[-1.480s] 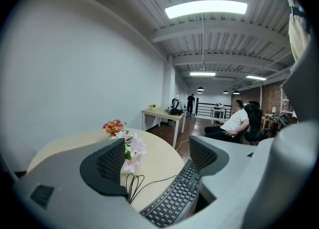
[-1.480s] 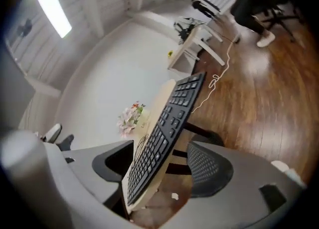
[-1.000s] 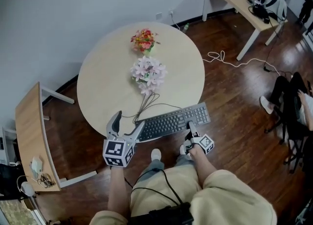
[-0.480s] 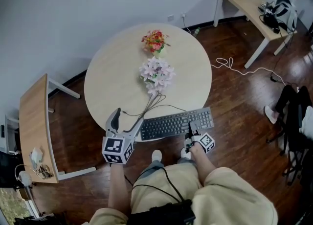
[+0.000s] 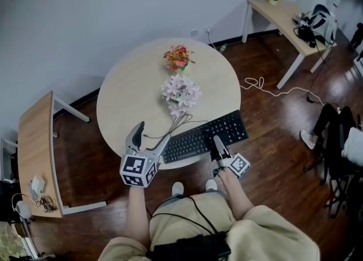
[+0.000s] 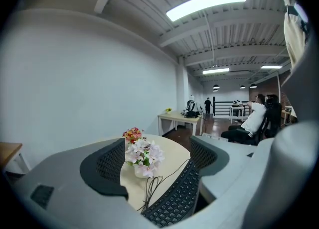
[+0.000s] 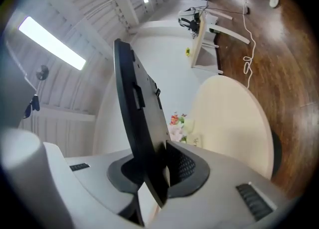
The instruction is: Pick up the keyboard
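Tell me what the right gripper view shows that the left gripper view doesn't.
Only the right gripper view: the keyboard seen from its underside, standing edge-on between the right gripper's closing fingers, plus a white cable loop on the wood floor. Only the left gripper view: the keyboard's key side and its cord, seen past the left gripper's open fingers, and seated people far off. Both: the round table, the pale flowers, the desk by the wall.
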`<state>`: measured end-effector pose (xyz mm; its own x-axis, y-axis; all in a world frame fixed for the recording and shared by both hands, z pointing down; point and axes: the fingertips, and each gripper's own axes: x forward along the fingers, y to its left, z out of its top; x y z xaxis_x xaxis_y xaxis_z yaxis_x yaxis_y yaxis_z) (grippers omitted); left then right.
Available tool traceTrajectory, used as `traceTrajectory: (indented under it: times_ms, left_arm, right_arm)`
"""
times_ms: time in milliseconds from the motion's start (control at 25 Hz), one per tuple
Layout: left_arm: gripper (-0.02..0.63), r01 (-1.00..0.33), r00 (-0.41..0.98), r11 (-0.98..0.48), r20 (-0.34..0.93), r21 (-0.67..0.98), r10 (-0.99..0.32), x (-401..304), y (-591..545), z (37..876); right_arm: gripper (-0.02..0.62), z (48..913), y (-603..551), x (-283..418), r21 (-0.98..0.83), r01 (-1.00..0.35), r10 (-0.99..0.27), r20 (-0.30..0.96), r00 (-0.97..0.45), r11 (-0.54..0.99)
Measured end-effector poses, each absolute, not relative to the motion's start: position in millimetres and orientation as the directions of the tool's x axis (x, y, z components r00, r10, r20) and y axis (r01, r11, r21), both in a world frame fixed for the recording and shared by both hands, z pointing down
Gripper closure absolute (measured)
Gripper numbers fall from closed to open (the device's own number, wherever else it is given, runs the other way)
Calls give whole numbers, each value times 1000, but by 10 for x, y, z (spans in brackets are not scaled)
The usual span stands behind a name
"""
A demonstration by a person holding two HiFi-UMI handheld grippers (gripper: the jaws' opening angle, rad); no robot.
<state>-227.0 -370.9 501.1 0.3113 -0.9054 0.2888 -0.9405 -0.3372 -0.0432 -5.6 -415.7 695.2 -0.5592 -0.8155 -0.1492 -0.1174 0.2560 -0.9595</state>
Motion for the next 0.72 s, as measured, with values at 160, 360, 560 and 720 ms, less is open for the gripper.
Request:
traceTrajectory:
  times_ms: [160,360,560,720]
  left_arm:
    - [209,-940,318,-339,259,-36,-912,-2293,-3648,4913]
    - [209,-942,327,-335,180,-19,-928,-2344,-3590,4638]
    - [209,-946,317,-322,115,-27,-941,-2402,-3525,4384]
    - [209,-962,270,-273,94,-17,-958,-2518,-3507,4407]
  right_arm:
    - [502,6175,-4241,-137,-905,-127,-775,-268,-573,406]
    - [503,5191,-4362,-354,-797,-189,-701,-357,-618,573]
    - [503,4630,-4420,-514,-668,-349,-679,-323,-660,657]
    - [503,4325,-4420,-567,-525,-500,-695,-279,-663,688]
